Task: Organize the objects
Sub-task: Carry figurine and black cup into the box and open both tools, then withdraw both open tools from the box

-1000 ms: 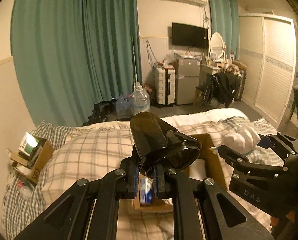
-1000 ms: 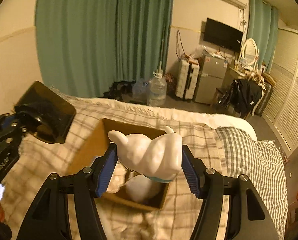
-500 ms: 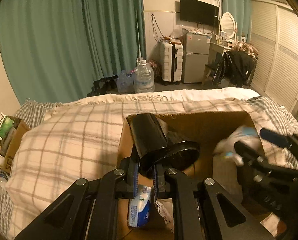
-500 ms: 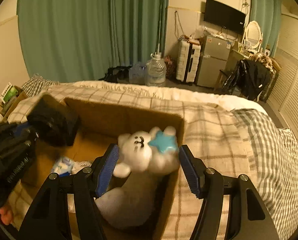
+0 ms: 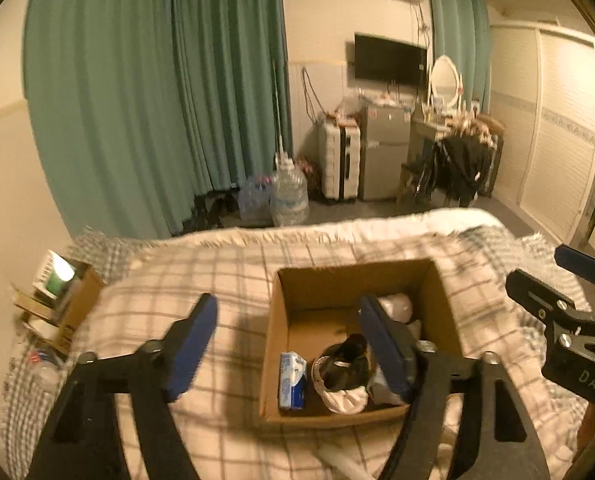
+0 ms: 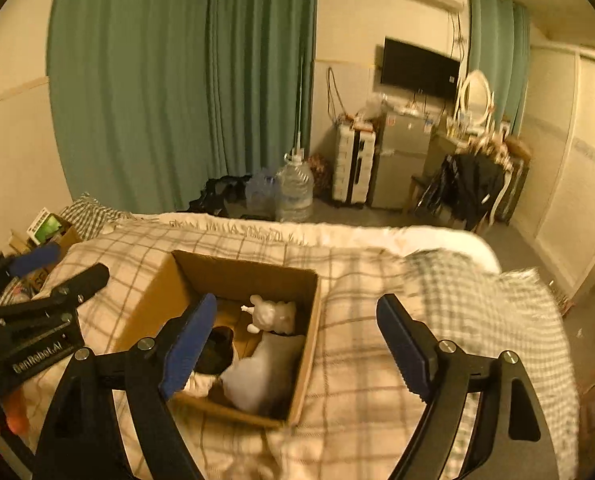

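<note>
Both your grippers, left (image 5: 287, 344) and right (image 6: 297, 340), hang wide and empty; plush toy (image 6: 271, 314), black cup (image 5: 343, 362) and tissue pack (image 5: 292, 380) sit inside the cardboard box (image 5: 353, 272), so you're probably nearly done.

Both tools are matte black with angular, cut-out arms. The left claw (image 5: 287, 342) carries blue ribbed pads (image 5: 191, 346) and silver screws at its joints; the right claw (image 6: 303, 346) matches. White "GenRobot.AI" lettering sits at 9 o'clock in the right view, "DAS" at 4 o'clock in the left.
</note>
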